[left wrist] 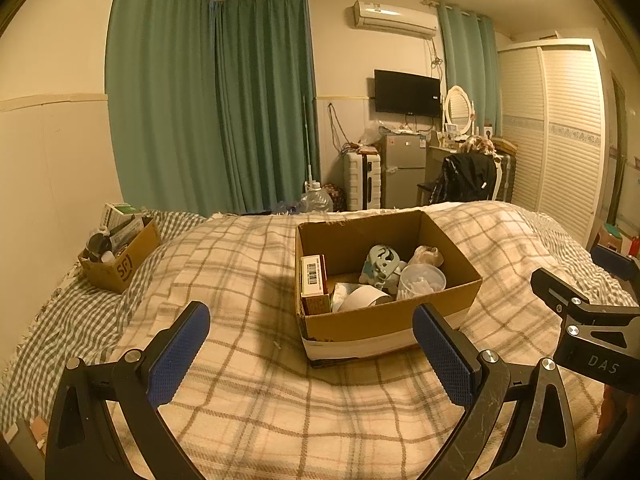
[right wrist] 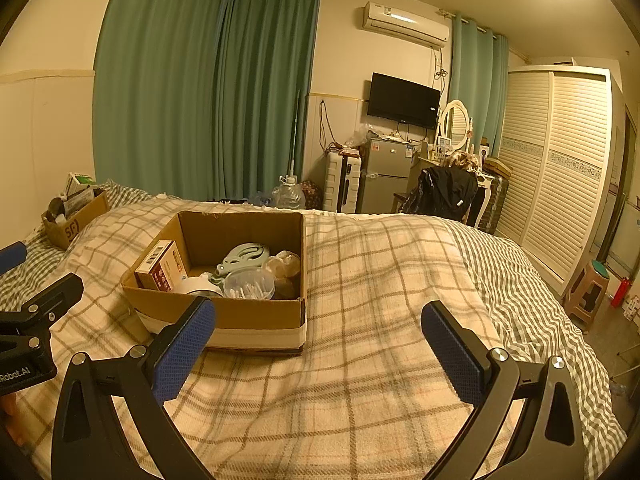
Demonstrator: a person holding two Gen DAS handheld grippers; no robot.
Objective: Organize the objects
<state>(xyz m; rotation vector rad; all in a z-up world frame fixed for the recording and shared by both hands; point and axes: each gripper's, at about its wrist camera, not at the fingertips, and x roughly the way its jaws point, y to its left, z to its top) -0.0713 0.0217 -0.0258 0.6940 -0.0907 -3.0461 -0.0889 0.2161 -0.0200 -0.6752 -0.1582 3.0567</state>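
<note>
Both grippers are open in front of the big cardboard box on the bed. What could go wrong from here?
1. The big box sits on a soft, uneven plaid blanket; pushing its wall may tip or slide it.
2. The left gripper and right gripper are close together and could collide while reaching in.

Two fisheye views look forward low over a plaid-covered bed (left wrist: 248, 400) toward the far wall's television (left wrist: 407, 92). The left wrist camera sits left of the right one, the open cardboard box (left wrist: 384, 320) near and slightly right of centre; the right wrist camera frames that box (right wrist: 224, 320) left of centre. Both share the bed, green curtains (right wrist: 200, 92) and wardrobe (right wrist: 560, 168).
</note>
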